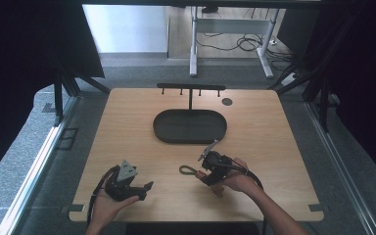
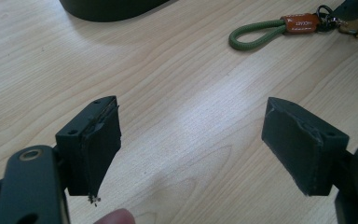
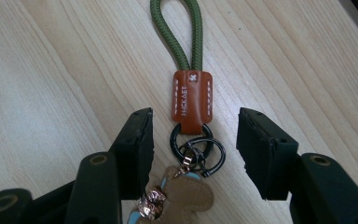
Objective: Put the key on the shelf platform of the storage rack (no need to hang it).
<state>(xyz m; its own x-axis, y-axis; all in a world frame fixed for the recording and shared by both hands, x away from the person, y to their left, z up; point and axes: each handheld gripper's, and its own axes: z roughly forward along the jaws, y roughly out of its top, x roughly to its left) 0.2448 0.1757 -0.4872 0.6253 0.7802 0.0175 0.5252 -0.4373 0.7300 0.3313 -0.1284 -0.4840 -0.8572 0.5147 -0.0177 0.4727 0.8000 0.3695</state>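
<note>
A keychain lies on the wooden table, right of centre near the front. It has a green rope loop, an orange leather tab, black rings and a tan bear-shaped charm. My right gripper is low over it and open; the rings and charm lie between the jaws, with a gap to each pad. In the high view the right gripper points left along the keychain. My left gripper rests open at the front left with nothing between its jaws; the keychain lies well beyond it.
A dark oval tray sits at the table's middle, its edge also in the left gripper view. Behind it stands a black rack with hooks. A small dark disc lies at the back right.
</note>
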